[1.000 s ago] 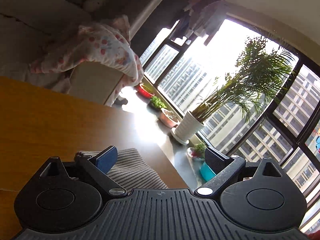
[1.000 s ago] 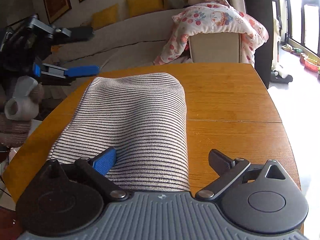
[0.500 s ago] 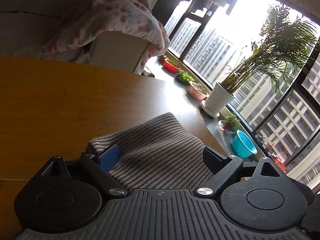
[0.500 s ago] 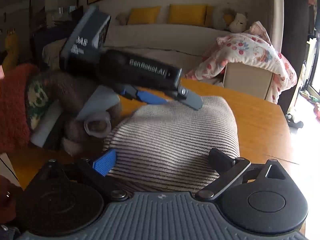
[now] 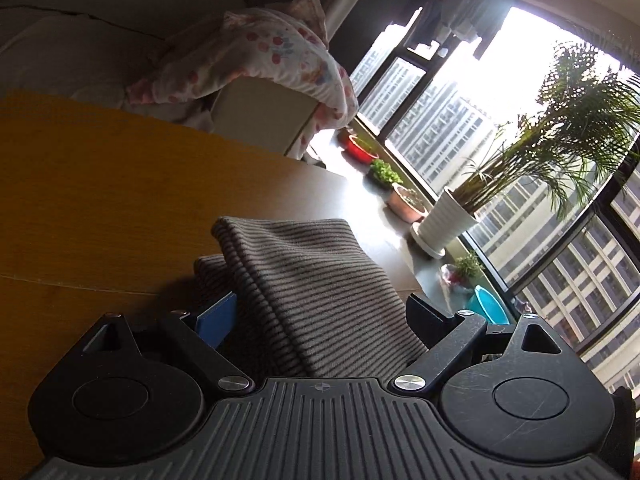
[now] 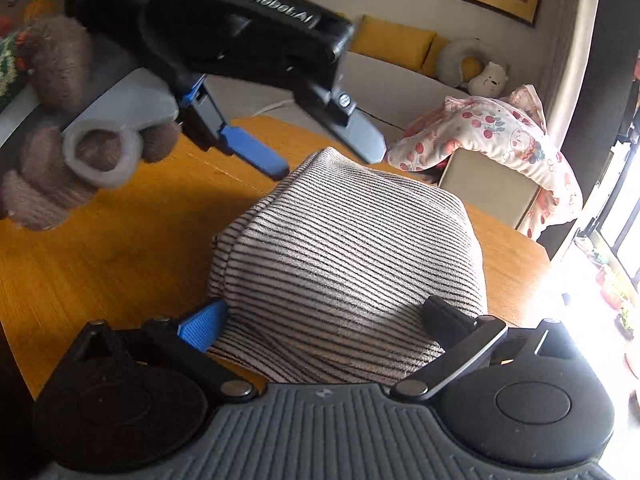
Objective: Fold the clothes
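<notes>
A grey striped garment (image 6: 352, 264) lies folded in a thick bundle on the wooden table (image 6: 100, 248). My right gripper (image 6: 324, 316) is open, its jaws on either side of the bundle's near end. My left gripper (image 6: 328, 152) is open at the bundle's far left corner, seen from the right wrist view; its blue finger (image 6: 256, 156) and dark finger (image 6: 360, 136) are spread just above the cloth. In the left wrist view the garment (image 5: 312, 280) lies between the open jaws of the left gripper (image 5: 320, 316), with a folded layer raised at its far edge.
A sofa (image 6: 400, 80) with yellow cushions and a floral blanket (image 6: 492, 136) stands behind the table. Potted plants (image 5: 448, 220) line the floor by the window. The table's right edge (image 6: 536, 256) drops to the floor.
My left gripper has swung in over the garment's far left corner. The garment has gone from a long flat strip to a shorter, thicker bundle. Both views have turned.
</notes>
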`<state>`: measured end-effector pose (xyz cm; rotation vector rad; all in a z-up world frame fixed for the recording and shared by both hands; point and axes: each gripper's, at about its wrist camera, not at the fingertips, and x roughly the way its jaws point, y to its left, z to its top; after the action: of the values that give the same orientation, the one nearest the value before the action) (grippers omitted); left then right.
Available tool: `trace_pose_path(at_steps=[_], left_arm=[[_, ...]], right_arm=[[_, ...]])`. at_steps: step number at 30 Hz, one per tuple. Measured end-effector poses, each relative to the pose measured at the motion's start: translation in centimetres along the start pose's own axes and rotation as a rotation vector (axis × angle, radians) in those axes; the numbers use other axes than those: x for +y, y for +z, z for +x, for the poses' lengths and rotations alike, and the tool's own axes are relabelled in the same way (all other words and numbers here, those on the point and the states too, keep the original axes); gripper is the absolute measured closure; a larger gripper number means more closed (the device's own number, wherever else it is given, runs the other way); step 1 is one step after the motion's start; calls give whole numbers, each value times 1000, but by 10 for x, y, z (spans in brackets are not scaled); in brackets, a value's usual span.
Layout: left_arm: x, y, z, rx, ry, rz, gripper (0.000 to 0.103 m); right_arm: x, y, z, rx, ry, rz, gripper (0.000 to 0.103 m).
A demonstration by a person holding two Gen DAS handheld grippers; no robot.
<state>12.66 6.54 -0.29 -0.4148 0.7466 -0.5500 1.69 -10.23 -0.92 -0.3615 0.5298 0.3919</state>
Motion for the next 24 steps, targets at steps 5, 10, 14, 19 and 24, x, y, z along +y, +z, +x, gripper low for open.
trace_pose_path(at_steps=[5,10,14,19,24], left_arm=[[5,-24,14,87,11,15,32],[1,-32,15,86,7,48,33],[1,-32,16,87,10,59,33],[2,-34,15,88,16,53,29],[1,-34,14,87,27,59,25]], right_arm=[[-46,8,-18,-11,195,170,0],[-119,-2,-40,-54,305,518,0],[-153,-26,-20,24,217,730,0],[-146,-49,2,68,252,810,4],[-125,-31,-1,57,266,734,20]])
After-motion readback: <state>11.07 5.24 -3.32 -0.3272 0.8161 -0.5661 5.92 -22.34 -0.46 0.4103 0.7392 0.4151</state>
